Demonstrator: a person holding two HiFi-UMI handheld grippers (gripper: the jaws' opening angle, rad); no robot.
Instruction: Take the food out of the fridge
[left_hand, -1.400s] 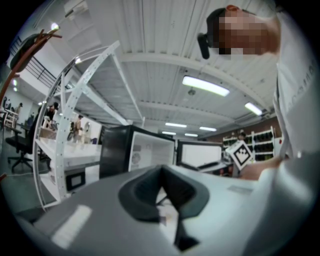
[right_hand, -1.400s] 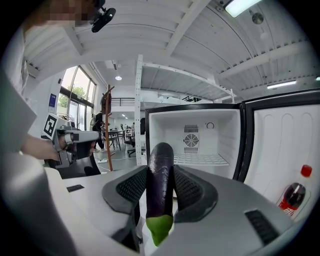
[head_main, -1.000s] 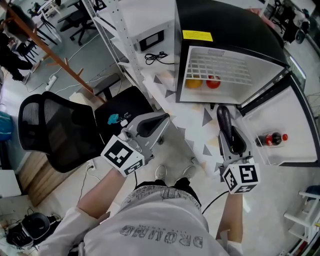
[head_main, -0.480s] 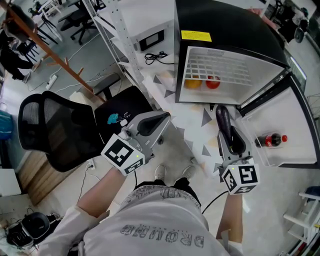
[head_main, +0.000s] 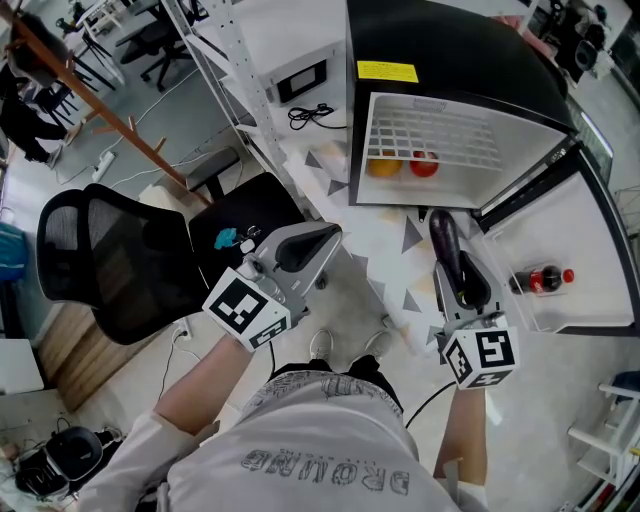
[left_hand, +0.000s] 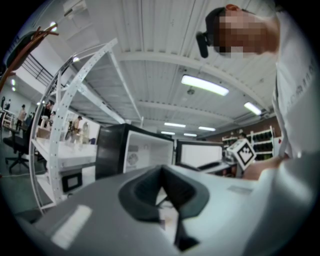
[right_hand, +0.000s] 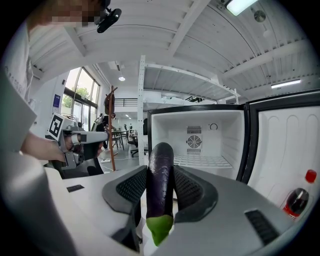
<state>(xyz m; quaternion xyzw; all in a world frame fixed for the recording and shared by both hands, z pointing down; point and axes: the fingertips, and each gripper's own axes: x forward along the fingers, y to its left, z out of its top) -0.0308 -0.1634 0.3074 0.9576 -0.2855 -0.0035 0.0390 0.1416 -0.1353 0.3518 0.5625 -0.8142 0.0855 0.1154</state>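
The black fridge (head_main: 450, 60) stands open in the head view, its door (head_main: 590, 270) swung to the right. Under its wire shelf (head_main: 435, 135) lie an orange fruit (head_main: 386, 167) and a red fruit (head_main: 425, 165). My right gripper (head_main: 452, 262) hangs in front of the fridge, shut on a dark purple eggplant (head_main: 443, 238). In the right gripper view the eggplant (right_hand: 160, 165) stands between the pads of the right gripper (right_hand: 161, 187), green stem end nearest the camera. My left gripper (head_main: 333, 237) is further left, shut and holding nothing; its pads (left_hand: 150, 190) meet.
A cola bottle (head_main: 545, 278) sits in the door shelf, also seen low right (right_hand: 299, 197). A black office chair (head_main: 120, 260) is to the left. A white shelving rack (head_main: 250, 90) with a small box (head_main: 300, 75) stands beside the fridge. Patterned floor mats (head_main: 400, 240) lie before the fridge.
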